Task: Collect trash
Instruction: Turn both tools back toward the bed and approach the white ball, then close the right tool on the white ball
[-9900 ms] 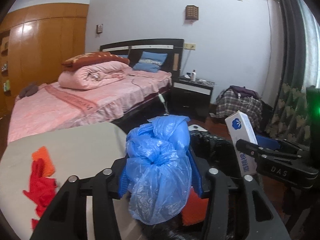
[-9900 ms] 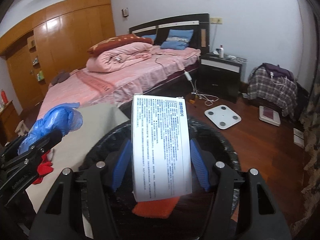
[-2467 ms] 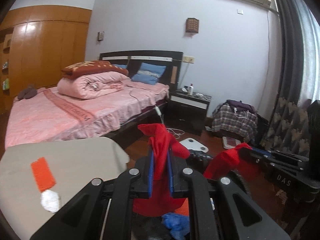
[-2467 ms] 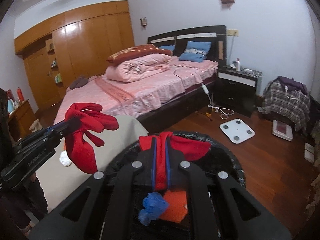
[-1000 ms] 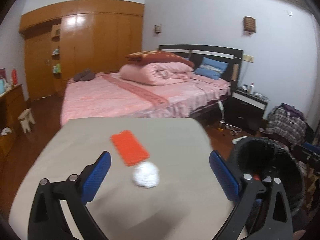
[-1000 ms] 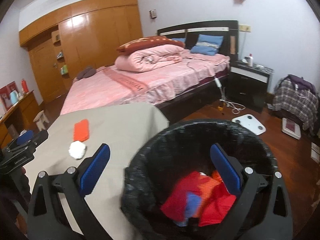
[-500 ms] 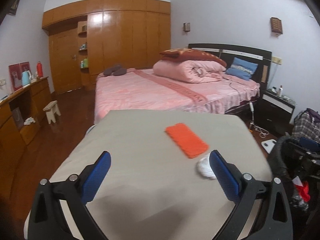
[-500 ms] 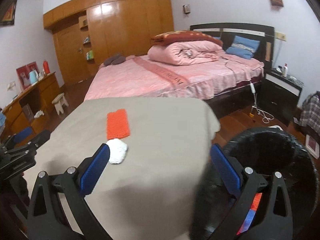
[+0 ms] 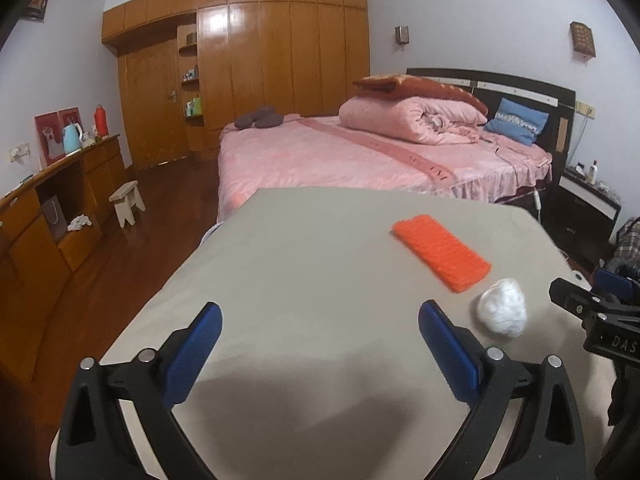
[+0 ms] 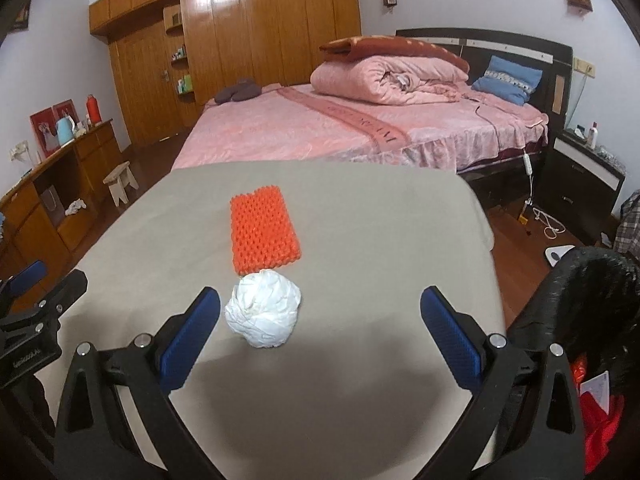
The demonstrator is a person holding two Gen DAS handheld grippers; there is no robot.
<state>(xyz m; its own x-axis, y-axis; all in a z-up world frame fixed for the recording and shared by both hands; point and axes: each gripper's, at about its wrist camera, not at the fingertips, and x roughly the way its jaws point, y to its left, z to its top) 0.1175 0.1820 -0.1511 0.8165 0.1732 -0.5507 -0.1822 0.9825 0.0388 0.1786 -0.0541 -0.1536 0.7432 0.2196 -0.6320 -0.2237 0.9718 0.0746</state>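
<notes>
Now both grippers, left and right, gape wide and empty over the table. Wad lies just ahead-left of the right gripper, the nearer one; orange pad lies lengthwise just beyond.

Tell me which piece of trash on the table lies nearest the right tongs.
The crumpled white paper ball, just ahead of the open right tongs; the orange foam mesh lies beyond it.

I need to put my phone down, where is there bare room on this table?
The table's right half, between the orange foam pad and the edge by the black trash bin, is bare. So is the left side in the left wrist view. Only the centre is crowded: the white paper wad touches the pad.
</notes>
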